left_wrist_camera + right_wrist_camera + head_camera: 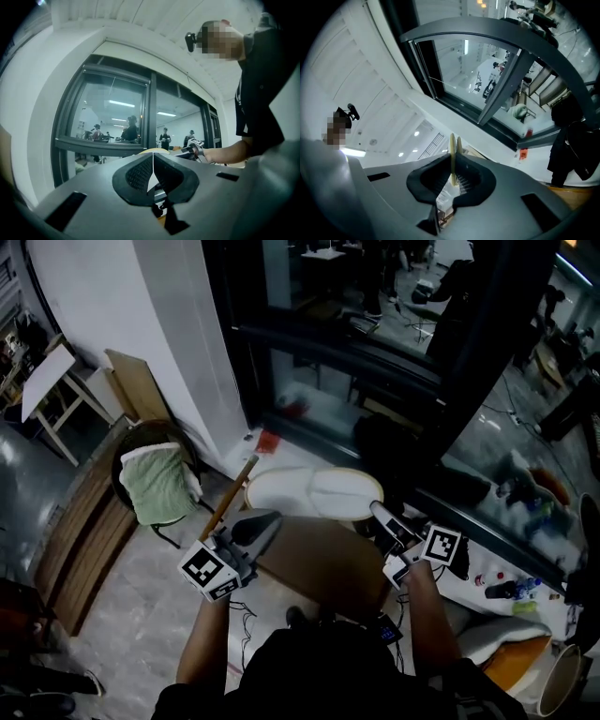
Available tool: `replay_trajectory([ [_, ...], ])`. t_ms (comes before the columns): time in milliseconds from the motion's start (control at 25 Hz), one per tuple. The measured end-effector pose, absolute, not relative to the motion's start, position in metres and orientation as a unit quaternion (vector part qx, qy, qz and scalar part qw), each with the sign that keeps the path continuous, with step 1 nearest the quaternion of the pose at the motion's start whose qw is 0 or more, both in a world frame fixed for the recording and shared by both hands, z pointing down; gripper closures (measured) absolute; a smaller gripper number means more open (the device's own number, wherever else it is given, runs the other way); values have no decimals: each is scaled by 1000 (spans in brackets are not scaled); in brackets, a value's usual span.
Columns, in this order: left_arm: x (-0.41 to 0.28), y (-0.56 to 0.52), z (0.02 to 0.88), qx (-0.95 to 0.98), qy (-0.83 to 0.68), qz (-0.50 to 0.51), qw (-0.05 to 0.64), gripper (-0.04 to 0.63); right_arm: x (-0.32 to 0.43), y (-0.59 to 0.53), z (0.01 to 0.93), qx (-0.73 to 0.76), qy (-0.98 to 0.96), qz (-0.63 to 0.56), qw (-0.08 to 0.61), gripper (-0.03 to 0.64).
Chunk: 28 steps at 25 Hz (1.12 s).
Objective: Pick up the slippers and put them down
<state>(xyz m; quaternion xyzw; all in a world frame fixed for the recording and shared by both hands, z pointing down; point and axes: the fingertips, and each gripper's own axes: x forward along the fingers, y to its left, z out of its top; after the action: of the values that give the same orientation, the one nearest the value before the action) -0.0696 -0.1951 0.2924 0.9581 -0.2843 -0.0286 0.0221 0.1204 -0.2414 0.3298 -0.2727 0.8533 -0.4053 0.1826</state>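
As left claw point(273, 520), right claw point(376, 508) pinch: two slippers point(309, 491)

both hand-held grippers point(272, 519) point(376, 508) clamped, level

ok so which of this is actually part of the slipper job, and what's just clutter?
Job: slippers, held between left gripper and right gripper, both shut on them.
Clutter: green cloth, chair under it, wooden stick, white table.

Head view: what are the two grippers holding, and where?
The flat white slippers: the left gripper pinches their thin edge at the view's left end, and the right gripper pinches the right end.
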Motion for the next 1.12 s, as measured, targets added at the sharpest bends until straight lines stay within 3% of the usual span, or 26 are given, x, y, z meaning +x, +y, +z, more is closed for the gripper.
replay_trajectory([
  [1120, -64, -197, 304, 960, -278, -21, 34, 581, 121, -247, 341, -275, 845, -415, 194, 577],
])
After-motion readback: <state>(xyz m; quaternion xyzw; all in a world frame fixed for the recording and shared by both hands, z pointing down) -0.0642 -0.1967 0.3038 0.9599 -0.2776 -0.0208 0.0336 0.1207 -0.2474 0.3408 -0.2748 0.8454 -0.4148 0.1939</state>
